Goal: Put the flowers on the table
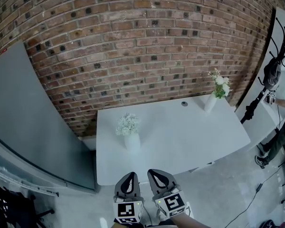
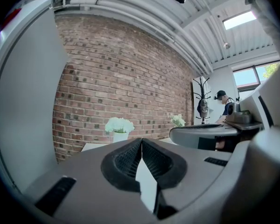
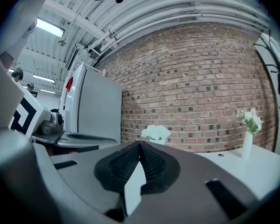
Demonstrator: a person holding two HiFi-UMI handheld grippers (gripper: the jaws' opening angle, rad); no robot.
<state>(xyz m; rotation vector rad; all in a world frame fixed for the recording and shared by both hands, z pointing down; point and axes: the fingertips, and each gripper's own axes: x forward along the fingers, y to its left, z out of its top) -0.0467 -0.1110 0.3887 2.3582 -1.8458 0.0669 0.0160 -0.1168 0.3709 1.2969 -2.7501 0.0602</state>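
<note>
At the near edge of the bench (image 1: 180, 144), the left hand-held gripper (image 1: 128, 177) and right hand-held gripper (image 1: 156, 175), both pressed together and empty, face the short flower vase (image 1: 129, 133) and tall flower vase (image 1: 213, 95) standing on it; spread the jaws before gripping either low.

A studio-like industrial workspace: bare brick wall (image 1: 147, 42), exposed ceiling pipes (image 2: 144, 12), grey floor (image 1: 218, 189) with a trailing cable (image 1: 249, 204), 1 plain white worktop (image 1: 180, 146).

Short flower vase (image 1: 131, 136) and tall flower vase (image 1: 212, 100) stand upright on white table (image 1: 180, 141)
</note>
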